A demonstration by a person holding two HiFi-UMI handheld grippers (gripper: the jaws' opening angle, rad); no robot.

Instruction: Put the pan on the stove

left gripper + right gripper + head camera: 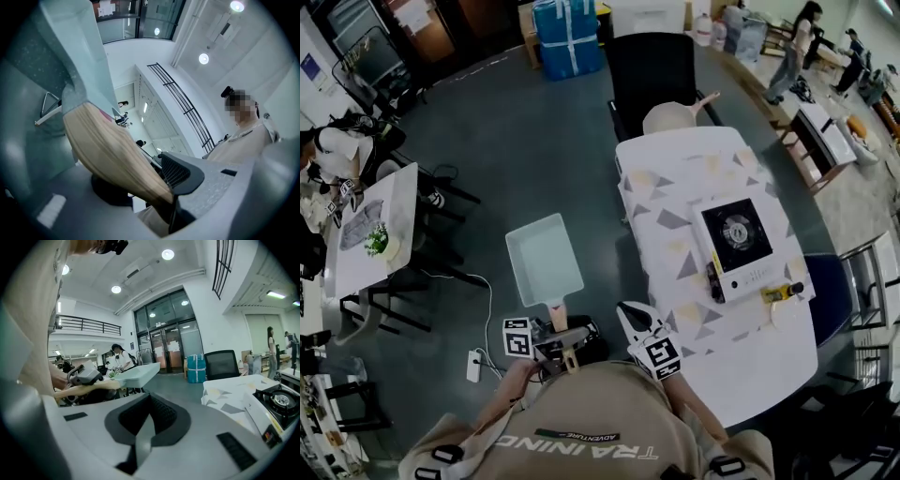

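Clamping the pan handle [558, 317] over grey floor [534, 141], left gripper [561, 349]; right gripper [630, 315] fingers [160, 414] together beside patterned table [675, 178].

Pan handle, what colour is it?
The pan handle is pale wood, clearest in the left gripper view.

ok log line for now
left gripper: shut on pan handle | pan: in air, off table | right gripper: shut, empty | stove: bare, on table

pan [544, 260] over the floor, left of the table [675, 178] | left gripper [561, 333] at its wooden handle | right gripper [634, 319] by the table's near edge | stove [736, 234] on the table, well apart from the pan
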